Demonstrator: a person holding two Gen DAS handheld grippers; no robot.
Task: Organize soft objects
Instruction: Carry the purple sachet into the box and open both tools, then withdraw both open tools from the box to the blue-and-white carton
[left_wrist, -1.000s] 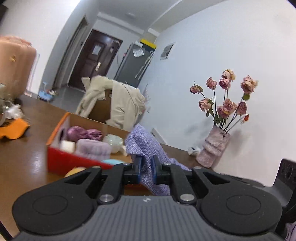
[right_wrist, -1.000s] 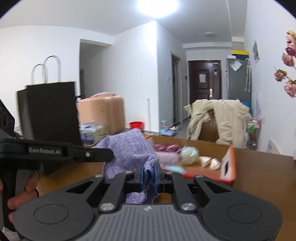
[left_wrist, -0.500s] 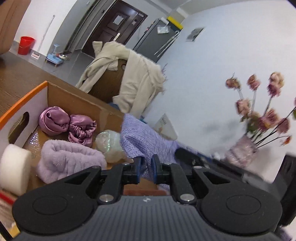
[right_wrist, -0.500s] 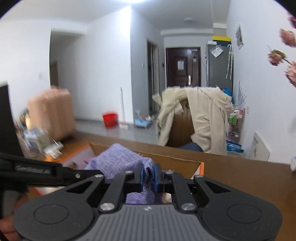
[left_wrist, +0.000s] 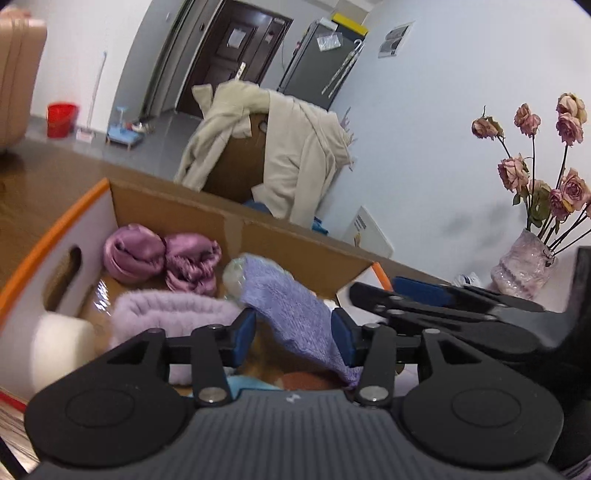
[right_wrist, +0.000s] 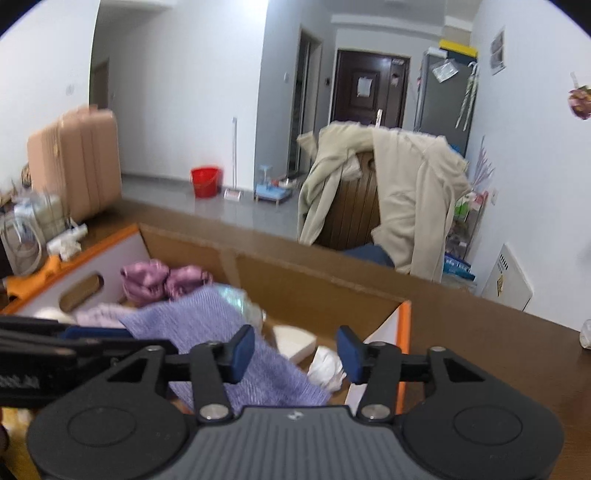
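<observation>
Over cardboard box (left_wrist: 295, 236): both grippers, left (left_wrist: 293, 332) and right (right_wrist: 295, 349), jaws just parted, releasing purple knit cloth (left_wrist: 295, 310) into box among scrunchies (left_wrist: 159, 254), headband (left_wrist: 173, 306). Drop nearly done; retreat left.

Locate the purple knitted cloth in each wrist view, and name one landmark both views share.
Left wrist: purple knitted cloth lies lower centre, draped between the open jaws, over the box.
Right wrist: the cloth lies lower left of centre, inside the box.
Shared landmark: beige coat draped over the chair.
</observation>
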